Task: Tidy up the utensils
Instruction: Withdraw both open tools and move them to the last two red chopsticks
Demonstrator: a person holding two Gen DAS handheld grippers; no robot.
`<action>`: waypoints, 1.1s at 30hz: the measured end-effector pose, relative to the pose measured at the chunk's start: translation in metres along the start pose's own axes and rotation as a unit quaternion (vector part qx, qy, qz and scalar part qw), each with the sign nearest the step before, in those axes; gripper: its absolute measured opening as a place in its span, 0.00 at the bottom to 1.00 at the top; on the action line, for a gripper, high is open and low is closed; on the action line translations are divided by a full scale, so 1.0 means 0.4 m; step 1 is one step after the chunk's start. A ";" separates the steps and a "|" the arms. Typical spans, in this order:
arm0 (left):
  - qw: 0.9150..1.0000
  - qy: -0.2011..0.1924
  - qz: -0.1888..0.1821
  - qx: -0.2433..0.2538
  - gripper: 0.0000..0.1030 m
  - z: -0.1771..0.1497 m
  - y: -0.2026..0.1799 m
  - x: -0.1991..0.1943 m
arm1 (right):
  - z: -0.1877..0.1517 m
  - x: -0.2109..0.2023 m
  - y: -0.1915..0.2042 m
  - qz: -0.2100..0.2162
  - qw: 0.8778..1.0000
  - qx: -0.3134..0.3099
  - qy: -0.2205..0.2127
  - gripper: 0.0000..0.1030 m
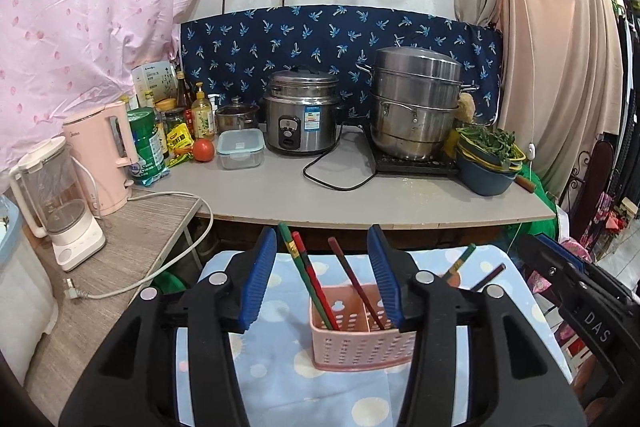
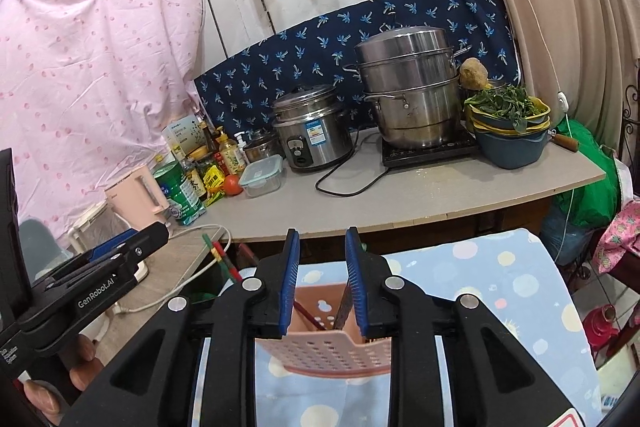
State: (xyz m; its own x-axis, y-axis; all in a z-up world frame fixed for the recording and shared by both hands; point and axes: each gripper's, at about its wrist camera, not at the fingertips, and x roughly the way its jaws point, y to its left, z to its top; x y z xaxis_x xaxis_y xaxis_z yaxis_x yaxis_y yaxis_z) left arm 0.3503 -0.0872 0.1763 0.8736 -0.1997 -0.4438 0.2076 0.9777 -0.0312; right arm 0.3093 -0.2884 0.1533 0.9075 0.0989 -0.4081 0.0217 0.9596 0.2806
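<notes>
A pink perforated utensil holder (image 1: 362, 341) stands on a blue patterned cloth (image 1: 276, 359). Red-and-green chopsticks (image 1: 306, 275) lean in its left compartment and a dark red chopstick (image 1: 356, 285) in its right. More chopsticks (image 1: 466, 259) lie on the cloth behind it. My left gripper (image 1: 324, 259) is open and empty, just above the holder. In the right wrist view my right gripper (image 2: 322, 259) is open and empty over the holder (image 2: 320, 347), with a dark chopstick (image 2: 342, 311) against its right pad. Chopstick tips (image 2: 218, 253) show at left.
A grey counter (image 1: 340, 195) behind holds a rice cooker (image 1: 302, 117), a steel steamer pot (image 1: 416, 103), a bowl of greens (image 1: 488, 157), a food box (image 1: 240, 149), bottles, a pink kettle (image 1: 106, 157) and a blender (image 1: 56, 203). A cable (image 1: 160, 267) trails over the side table.
</notes>
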 end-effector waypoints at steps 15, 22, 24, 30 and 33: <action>0.999 0.025 0.022 0.024 0.47 -0.139 -0.009 -0.159 | -0.165 -0.197 0.052 0.003 0.999 -0.036 0.027 0.28; 0.999 0.050 0.008 0.016 0.51 -0.231 -0.013 -0.231 | -0.269 -0.285 0.065 -0.007 0.998 -0.046 0.038 0.28; 0.998 0.054 0.014 0.023 0.52 -0.265 -0.018 -0.251 | -0.299 -0.305 0.062 -0.006 0.998 -0.040 0.047 0.28; 0.996 0.091 0.006 0.017 0.53 -0.380 -0.012 -0.289 | -0.421 -0.358 0.045 -0.010 0.996 -0.020 0.081 0.28; 0.994 0.110 0.006 0.020 0.53 -0.446 -0.007 -0.300 | -0.492 -0.373 0.039 -0.011 0.994 -0.014 0.108 0.28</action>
State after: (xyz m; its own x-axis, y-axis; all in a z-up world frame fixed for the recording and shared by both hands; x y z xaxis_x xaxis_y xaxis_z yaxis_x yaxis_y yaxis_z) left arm 0.1662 -0.0545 0.0700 0.7594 -0.1639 -0.6297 0.2189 0.9757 0.0100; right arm 0.0916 -0.2363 0.0476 0.7962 0.1297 -0.5910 0.0255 0.9687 0.2469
